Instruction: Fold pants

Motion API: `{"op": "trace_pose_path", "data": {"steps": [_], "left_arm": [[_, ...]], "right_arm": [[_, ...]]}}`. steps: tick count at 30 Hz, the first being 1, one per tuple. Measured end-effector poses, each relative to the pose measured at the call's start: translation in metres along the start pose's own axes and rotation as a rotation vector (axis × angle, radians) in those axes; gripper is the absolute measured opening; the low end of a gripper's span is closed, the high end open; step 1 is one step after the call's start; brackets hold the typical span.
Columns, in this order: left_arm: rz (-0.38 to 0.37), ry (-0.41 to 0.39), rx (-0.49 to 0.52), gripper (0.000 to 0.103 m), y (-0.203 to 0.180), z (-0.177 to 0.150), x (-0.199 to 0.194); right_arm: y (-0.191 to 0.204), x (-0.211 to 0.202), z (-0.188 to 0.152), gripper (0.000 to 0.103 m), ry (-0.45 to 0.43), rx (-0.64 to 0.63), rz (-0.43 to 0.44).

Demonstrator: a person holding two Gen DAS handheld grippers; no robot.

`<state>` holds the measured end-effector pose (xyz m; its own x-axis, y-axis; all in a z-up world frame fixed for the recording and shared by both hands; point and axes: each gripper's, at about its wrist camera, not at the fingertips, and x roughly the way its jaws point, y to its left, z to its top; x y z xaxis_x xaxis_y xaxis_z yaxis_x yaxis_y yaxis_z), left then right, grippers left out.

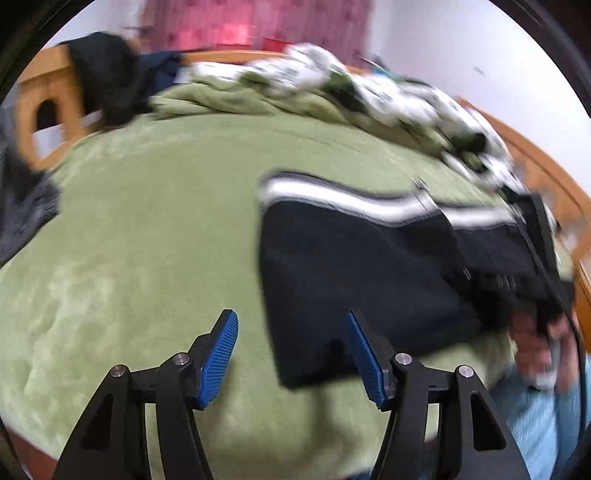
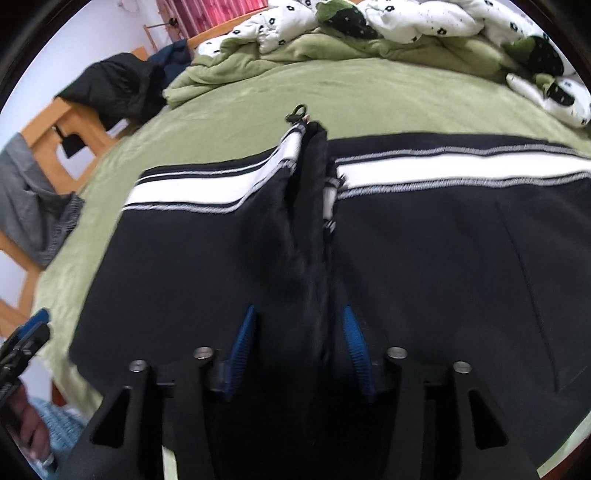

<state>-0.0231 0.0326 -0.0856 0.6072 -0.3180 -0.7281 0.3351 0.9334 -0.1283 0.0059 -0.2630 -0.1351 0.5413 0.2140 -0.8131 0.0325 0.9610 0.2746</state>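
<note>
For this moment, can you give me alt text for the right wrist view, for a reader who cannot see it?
Black pants with a white side stripe lie on a green bedspread, a raised ridge of their fabric between the parted blue pads of the right gripper. A rumpled white floral quilt lies at the far edge.

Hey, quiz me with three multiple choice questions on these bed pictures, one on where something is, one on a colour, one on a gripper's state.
1. Where do the pants lie?
A. on the green blanket
B. on the floor
C. on a chair

2. What colour is the pants' wide stripe?
A. red
B. white
C. yellow

3. How are the left gripper jaws?
A. shut on the pants
B. shut on nothing
C. open

Answers: 1 A, green fabric surrounds the pants. 2 B, white band on black fabric. 3 C, blanket shows between the spread jaws.
</note>
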Motion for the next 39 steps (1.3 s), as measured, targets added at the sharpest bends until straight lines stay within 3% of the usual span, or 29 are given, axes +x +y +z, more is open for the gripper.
{"op": "trace_pose_path", "data": {"steps": [1,5,8,11,13,15,18,19,21,24,26,28,32,34,36,39], "left_arm": [[-0.029,0.029,0.042,0.062,-0.003,-0.006,0.003],[-0.012,0.058,0.103,0.062,-0.007,-0.025,0.010],[0.009,0.086,0.035,0.062,0.003,-0.029,0.020],[-0.020,0.085,-0.068,0.062,0.021,-0.031,0.026],[-0.017,0.065,-0.057,0.062,0.018,-0.029,0.032],[0.022,0.047,-0.021,0.062,0.008,-0.029,0.039],[0.026,0.024,-0.042,0.062,-0.002,-0.027,0.044],[0.031,0.020,-0.054,0.062,-0.003,-0.025,0.045],[0.040,0.015,-0.054,0.062,-0.003,-0.022,0.044],[0.014,0.002,-0.039,0.062,-0.005,-0.023,0.034],[0.002,0.001,-0.027,0.062,-0.007,-0.025,0.031],[0.019,0.013,-0.011,0.062,-0.008,-0.025,0.032],[0.100,0.040,-0.017,0.062,-0.005,-0.024,0.037],[0.028,0.054,-0.014,0.060,-0.003,-0.024,0.031],[-0.109,0.052,0.029,0.060,-0.007,-0.023,0.016],[-0.147,-0.011,0.045,0.061,-0.011,-0.019,-0.006]], "right_arm": [[0.000,0.002,-0.002,0.059,0.004,0.002,0.004],[0.010,0.009,-0.003,0.065,0.009,-0.036,-0.009],[0.008,0.010,0.000,0.064,0.000,-0.005,0.006],[0.002,0.010,0.002,0.060,-0.006,0.036,0.028],[0.002,0.011,0.001,0.059,-0.009,0.040,0.029],[0.009,0.011,-0.002,0.053,-0.019,-0.014,-0.015],[0.014,0.009,-0.006,0.031,-0.048,-0.069,-0.044],[0.011,0.006,-0.005,0.022,-0.063,-0.061,-0.031],[0.000,-0.009,-0.003,0.015,-0.138,-0.008,-0.030],[-0.015,-0.030,-0.002,0.014,-0.201,0.043,-0.034],[-0.028,-0.017,-0.003,0.014,-0.133,0.114,-0.002],[-0.027,0.000,-0.005,0.018,-0.054,0.104,-0.009],[-0.025,-0.008,-0.006,0.023,-0.059,0.054,-0.004],[-0.036,-0.018,-0.009,0.024,-0.078,0.108,0.022],[-0.038,-0.031,-0.009,0.024,-0.118,0.125,0.031],[-0.034,-0.063,-0.014,0.024,-0.259,0.076,-0.016]]}}
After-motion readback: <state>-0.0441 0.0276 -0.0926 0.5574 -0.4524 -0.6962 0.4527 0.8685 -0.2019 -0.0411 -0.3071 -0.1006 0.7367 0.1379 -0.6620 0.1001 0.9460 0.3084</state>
